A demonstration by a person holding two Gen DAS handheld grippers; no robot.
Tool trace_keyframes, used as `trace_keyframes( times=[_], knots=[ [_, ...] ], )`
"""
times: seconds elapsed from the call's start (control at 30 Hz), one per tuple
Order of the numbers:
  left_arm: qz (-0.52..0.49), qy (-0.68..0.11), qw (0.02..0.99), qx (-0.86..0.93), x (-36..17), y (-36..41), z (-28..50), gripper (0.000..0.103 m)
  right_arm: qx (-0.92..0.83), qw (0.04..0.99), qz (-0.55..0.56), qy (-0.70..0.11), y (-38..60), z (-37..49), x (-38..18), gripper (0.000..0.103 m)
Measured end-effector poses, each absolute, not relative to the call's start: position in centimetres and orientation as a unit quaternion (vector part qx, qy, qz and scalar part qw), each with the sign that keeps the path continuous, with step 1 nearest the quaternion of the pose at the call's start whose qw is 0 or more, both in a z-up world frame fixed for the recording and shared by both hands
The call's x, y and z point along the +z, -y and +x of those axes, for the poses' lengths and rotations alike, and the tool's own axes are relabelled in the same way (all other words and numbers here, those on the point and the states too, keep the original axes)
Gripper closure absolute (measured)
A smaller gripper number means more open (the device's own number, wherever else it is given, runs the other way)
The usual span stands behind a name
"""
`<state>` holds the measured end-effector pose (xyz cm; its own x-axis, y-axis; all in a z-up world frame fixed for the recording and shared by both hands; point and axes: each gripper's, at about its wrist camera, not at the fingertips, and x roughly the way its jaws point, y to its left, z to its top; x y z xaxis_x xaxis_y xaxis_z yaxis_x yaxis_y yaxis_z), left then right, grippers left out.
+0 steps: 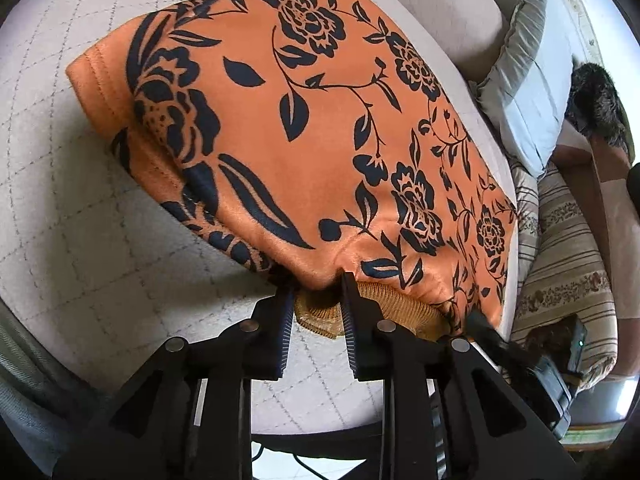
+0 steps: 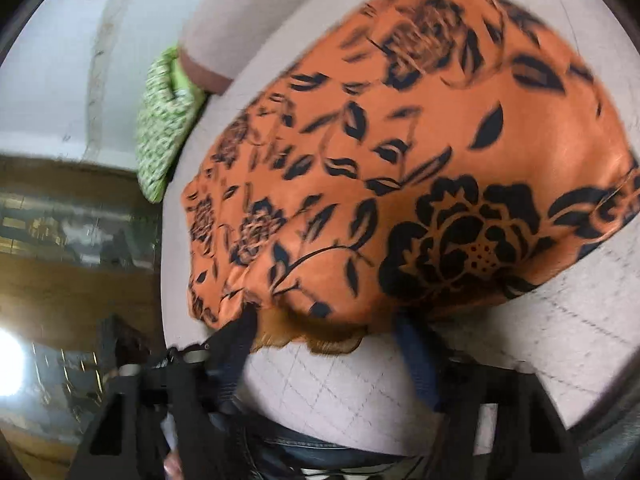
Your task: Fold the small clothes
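One garment in play here — a single orange floral top [image 1: 304, 128], black roses and leaves printed all over it, lying folded on a pale quilted mattress [image 1: 60, 208]. Two claws on it, one at each end of the near edge. From the left wrist view, the left claw [image 1: 316, 284] has its two black fingers at the garment's near edge with a gap between them, the orange cloth and its ribbed golden trim [image 1: 384, 304] bunched into that gap; whether it truly pinches is hard to call, but the fingers stand noticeably apart. The top's long axis runs away from this claw, from the near right edge up toward the far left, where one stitched hem [image 1: 96, 76] points off across the mattress. Over to the right wrist view — blurred, a lot of smear — the right claw [image 2: 324, 320] sits at the same near edge, its fingers wide apart with the golden trim [image 2: 320, 338] hanging between them; I cannot tell if it grips. Around the edges: one grey pillow [image 1: 520, 92], one striped cushion [image 1: 568, 248] and one dark furry thing [image 1: 596, 96] off to the right, and one green patterned cloth [image 2: 164, 124] beside the mattress in the right view.
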<state>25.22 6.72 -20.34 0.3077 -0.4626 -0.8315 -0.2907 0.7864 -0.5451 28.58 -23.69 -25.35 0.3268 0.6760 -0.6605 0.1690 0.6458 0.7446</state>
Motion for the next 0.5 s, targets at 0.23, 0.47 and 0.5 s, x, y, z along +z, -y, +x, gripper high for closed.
trace_keyframes(
  times=[0.23, 0.47, 0.5],
  knots=[
    [-0.298, -0.562, 0.769, -0.06, -18.7, -6.7, 24.9, 0.093, 0.148, 0.757, 0.339, -0.539, 24.1, 27.5, -22.9, 0.094],
    [-0.296, -0.584, 0.754, -0.05, -20.5, -7.1, 25.4, 0.095, 0.141, 0.733, 0.342, -0.571, 23.7, 28.3, -26.0, 0.094],
    [-0.3, -0.585, 0.751, -0.057, -20.1, -7.2, 25.2, 0.095, 0.145, 0.726, 0.358, -0.568, 24.0, 28.0, -26.0, 0.091]
  ],
)
